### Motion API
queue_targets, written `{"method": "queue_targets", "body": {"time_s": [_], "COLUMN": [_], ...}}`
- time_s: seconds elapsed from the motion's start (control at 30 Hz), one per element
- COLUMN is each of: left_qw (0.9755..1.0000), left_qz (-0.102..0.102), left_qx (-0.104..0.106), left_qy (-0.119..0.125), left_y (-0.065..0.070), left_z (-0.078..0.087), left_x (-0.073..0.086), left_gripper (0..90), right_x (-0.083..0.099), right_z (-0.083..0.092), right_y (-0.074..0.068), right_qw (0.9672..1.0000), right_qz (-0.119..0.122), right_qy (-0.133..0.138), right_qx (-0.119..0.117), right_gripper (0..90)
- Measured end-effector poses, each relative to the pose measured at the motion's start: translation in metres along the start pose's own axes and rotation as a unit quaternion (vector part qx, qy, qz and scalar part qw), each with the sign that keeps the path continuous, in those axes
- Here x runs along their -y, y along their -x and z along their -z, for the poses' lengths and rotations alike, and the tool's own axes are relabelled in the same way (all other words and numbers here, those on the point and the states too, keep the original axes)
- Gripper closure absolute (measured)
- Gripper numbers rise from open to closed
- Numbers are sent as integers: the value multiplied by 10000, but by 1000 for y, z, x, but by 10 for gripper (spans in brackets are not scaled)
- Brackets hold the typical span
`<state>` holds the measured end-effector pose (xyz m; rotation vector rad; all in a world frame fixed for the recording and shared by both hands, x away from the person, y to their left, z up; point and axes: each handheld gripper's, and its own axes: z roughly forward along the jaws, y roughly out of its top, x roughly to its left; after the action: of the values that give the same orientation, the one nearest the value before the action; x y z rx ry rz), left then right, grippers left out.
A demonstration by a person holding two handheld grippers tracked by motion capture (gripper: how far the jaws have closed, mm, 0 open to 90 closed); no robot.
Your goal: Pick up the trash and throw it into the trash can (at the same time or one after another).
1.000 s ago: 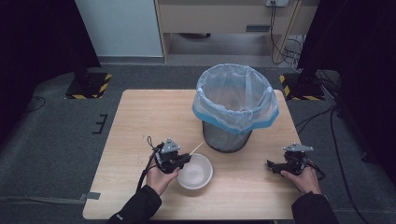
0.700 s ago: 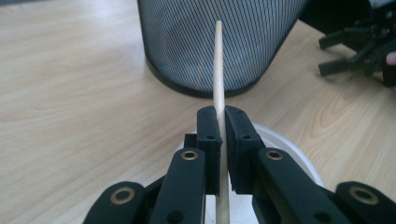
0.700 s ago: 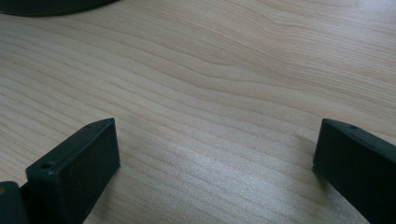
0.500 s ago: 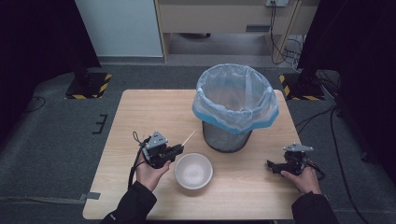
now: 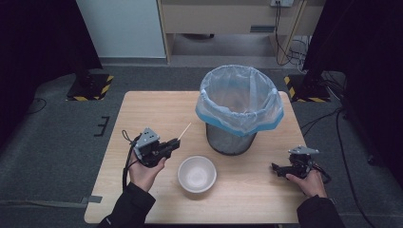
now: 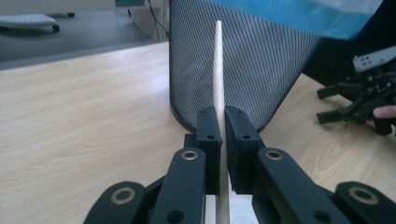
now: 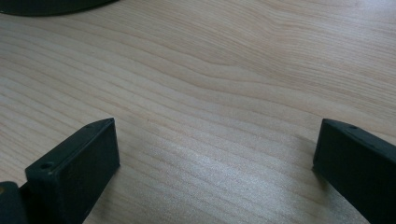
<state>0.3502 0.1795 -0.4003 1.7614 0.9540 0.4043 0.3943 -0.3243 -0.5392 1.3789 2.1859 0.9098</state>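
Holding the wooden stick (image 6: 218, 88) clamped between the jaws of my left gripper (image 5: 172, 145), I take the mesh bin (image 5: 231, 137) as my landmark for everything else. The jaws are closed tight on the stick near its lower part, and in the left gripper view it runs straight up out of them, its tip crossing the bin's dark mesh wall. From the high view the stick's long axis slants away from me and toward the bin, its free end pointing at the bin's left flank, near it but not touching. The bin's mouth, with its blue bag liner (image 5: 240, 116), sits higher than the stick's tip, so I judge the coming move turns on lifting the tip over that rim. The white bowl (image 5: 196, 173) stands just in front of the bin, toward me, beside my left hand. My left hand is plainly the nearer one to the bin. My right gripper (image 5: 280, 169) rests on the table (image 7: 219, 70) well to the bin's right, jaws spread wide, holding nothing.
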Motion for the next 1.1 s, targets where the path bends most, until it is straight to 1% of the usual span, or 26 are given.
{"method": "queue_targets", "body": {"time_s": [0.23,0.47,0.57,0.67,0.8,0.93,1.1], "left_qw": [9996,9988,9982,9977,9968,9958,9948], "left_qz": [-38,-110,-109,-175,-270,-287,-333], "left_qx": [-46,-16,-23,-39,-26,25,70], "left_qy": [273,478,587,652,745,869,960], "left_y": [1,6,6,8,12,15,20], "left_z": [12,20,23,25,26,22,16], "left_x": [-12,-25,-32,-41,-56,-69,-83], "left_gripper": [850,850,850,850,850,850,850], "right_x": [0,0,0,0,0,0,0], "right_z": [0,0,0,0,0,0,0], "right_y": [0,0,0,0,0,0,0], "right_qw": [10000,10000,10000,10000,10000,10000,10000], "right_qz": [-2,6,6,5,0,-7,0], "right_qy": [-1,-1,-1,-1,1,1,2], "right_qx": [-1,0,1,1,2,2,2], "right_gripper": [6,6,6,5,6,6,5]}}
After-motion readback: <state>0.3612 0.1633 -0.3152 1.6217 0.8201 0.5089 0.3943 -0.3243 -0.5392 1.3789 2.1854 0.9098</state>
